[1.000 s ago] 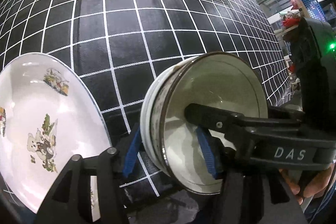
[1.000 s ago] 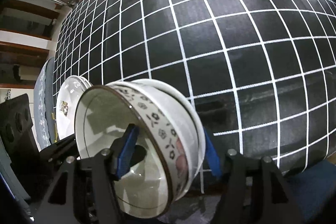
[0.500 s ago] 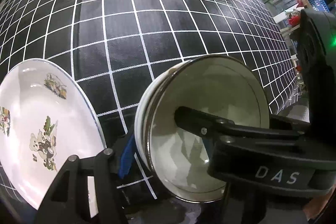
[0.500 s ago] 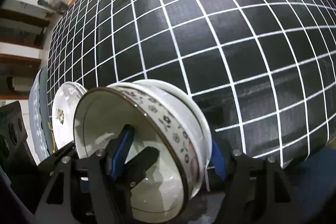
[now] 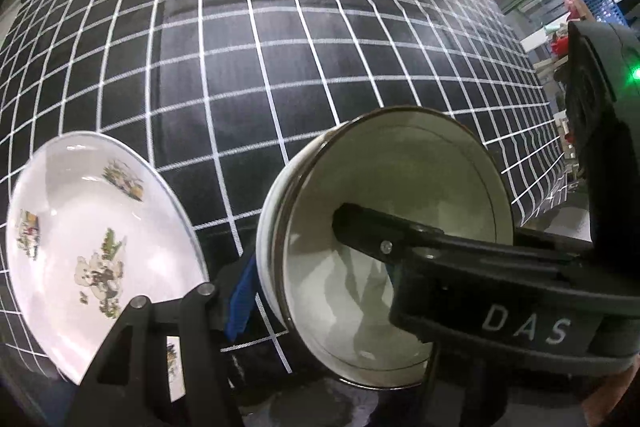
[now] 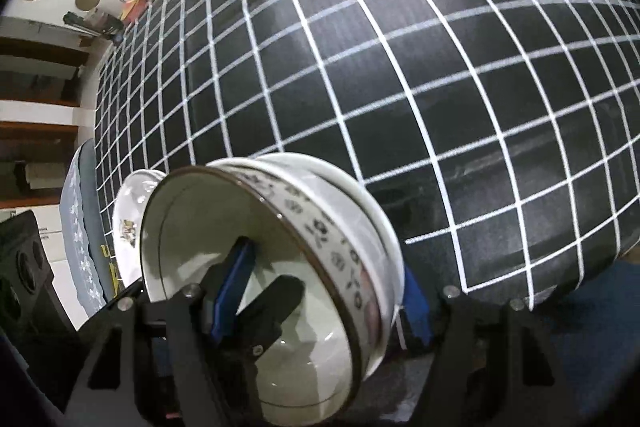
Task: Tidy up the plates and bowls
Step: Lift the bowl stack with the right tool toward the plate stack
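Note:
Two nested bowls [image 6: 320, 259], the inner one with a patterned band, hang on edge near the table's front edge. My right gripper [image 6: 320, 295] is shut on their wall, one blue pad inside, one outside. The stack also shows in the left wrist view [image 5: 384, 211], where my left gripper [image 5: 316, 291] straddles the same bowls, its blue pad [image 5: 240, 303] close against the outer wall; its right finger is hidden behind the right gripper's body. A white plate [image 5: 92, 239] with bear pictures lies to the left.
The table wears a black cloth with a white grid [image 5: 256, 39]. Its front edge [image 6: 560, 291] drops off just below the bowls. Shelves and clutter stand beyond the far and right sides.
Both grippers and the bowl stack have risen and pulled back slightly toward the table's front edge. The plate has not moved.

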Demonstrator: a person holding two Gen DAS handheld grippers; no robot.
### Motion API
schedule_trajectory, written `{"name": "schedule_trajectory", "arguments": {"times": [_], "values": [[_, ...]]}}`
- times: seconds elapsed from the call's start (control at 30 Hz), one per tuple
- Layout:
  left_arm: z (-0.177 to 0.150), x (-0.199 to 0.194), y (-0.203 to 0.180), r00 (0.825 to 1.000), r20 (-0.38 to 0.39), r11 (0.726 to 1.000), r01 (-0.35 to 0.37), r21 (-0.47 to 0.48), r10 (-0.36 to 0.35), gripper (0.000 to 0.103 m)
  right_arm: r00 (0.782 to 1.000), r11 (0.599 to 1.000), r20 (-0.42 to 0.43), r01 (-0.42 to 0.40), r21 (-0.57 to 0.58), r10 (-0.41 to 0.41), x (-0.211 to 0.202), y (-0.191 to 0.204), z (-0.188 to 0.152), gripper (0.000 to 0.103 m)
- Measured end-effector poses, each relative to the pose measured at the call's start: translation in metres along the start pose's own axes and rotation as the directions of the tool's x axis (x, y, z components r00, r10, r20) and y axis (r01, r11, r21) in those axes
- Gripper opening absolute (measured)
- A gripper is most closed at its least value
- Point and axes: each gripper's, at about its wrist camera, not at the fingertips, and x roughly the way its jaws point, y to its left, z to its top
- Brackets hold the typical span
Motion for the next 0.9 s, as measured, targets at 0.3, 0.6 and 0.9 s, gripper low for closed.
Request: {"name": "schedule_trajectory", "arguments": {"times": [0.3, 0.6, 0.9], "values": [[0.01, -0.053, 0.033, 0.998, 0.057, 0.997, -0.033, -0.069, 0.037, 0.059, 1.0, 0.996, -0.007, -0.029, -0.087, 0.028, -0.01, 0.06, 0.003, 0.072], [0.001, -0.088, 0.103, 0.992, 0.1, 0.98, -0.05, -0.195, 0.071, 0.059, 0.998, 0.977, -0.056, -0.045, -0.207, 0.034, 0.018, 0.135, 0.008, 0.072], [-0.011, -0.079, 0.148, 0.995, 0.078, 0.964, -0.034, -0.264, 0.056, 0.059, 0.995, 0.969, -0.103, -0.019, -0.248, -0.007, 0.056, 0.162, 0.01, 0.072]]}}
